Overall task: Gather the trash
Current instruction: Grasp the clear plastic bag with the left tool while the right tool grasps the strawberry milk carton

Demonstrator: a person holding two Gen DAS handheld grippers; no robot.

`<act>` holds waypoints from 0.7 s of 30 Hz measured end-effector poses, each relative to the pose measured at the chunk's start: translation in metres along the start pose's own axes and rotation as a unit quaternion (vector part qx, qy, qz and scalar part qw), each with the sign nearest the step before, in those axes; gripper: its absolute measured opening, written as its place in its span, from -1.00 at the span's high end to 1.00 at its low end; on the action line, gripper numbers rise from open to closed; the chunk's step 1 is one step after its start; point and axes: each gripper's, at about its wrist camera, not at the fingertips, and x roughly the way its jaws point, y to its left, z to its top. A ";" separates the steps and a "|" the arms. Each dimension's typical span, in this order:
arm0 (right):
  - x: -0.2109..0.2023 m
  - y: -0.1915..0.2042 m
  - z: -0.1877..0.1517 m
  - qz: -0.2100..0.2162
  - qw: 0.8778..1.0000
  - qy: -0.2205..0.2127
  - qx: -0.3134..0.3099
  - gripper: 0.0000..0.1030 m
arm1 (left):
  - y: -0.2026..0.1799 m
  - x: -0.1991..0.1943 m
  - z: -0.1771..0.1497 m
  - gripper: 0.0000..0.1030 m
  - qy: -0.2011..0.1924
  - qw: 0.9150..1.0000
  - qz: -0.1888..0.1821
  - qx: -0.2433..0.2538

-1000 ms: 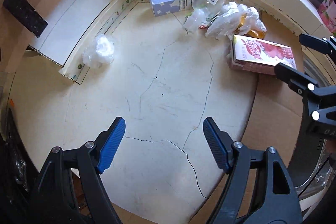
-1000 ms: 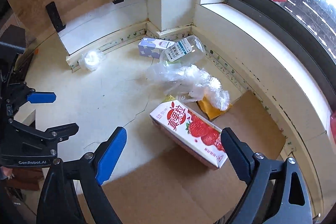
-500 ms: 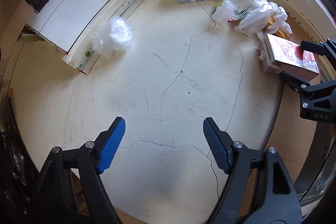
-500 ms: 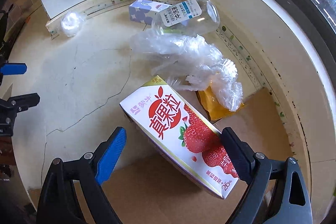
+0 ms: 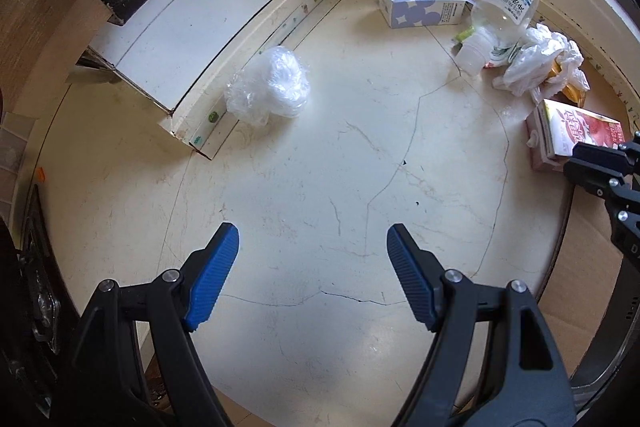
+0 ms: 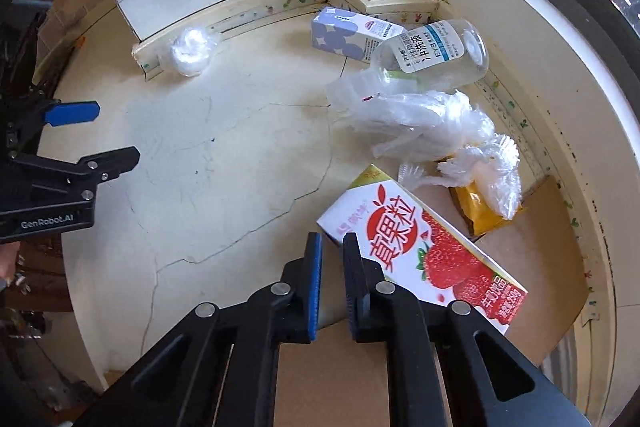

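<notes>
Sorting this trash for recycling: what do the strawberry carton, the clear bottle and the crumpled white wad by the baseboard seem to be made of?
Strawberry carton: coated paperboard, likely; glossy printed faces, sharp folded edges.
Clear bottle: transparent plastic, probably; see-through wall with a paper-like label. Glass cannot be ruled out.
Crumpled wad: thin plastic film, it seems; translucent, wrinkled, shiny highlights.

The left gripper (image 6: 90, 135) body reads "GenRobot.AI". The strawberry carton (image 6: 424, 251) bears red "真果粒". The clear bottle (image 6: 432, 53) label reads "冲洗液" and apparently "EYE"; smaller print is illegible
</notes>
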 end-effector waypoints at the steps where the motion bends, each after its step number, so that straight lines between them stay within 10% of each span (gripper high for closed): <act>1: -0.005 0.002 0.002 0.009 1.000 -0.002 0.007 0.48 | 0.001 0.001 0.000 -0.44 0.001 1.000 0.001 0.001; 4: -0.025 -0.003 0.003 0.007 0.999 -0.039 0.017 -0.70 | 0.002 0.003 -0.002 -0.44 0.003 1.000 -0.004 0.001; 5: -0.031 -0.006 0.003 -0.004 0.998 -0.057 0.016 -0.77 | 0.002 0.003 -0.003 -0.44 0.003 1.000 -0.008 -0.002; 21: 0.026 -0.027 -0.001 -0.043 0.992 0.031 -0.116 -0.53 | 0.011 0.024 0.015 -0.44 0.008 0.998 -0.044 -0.040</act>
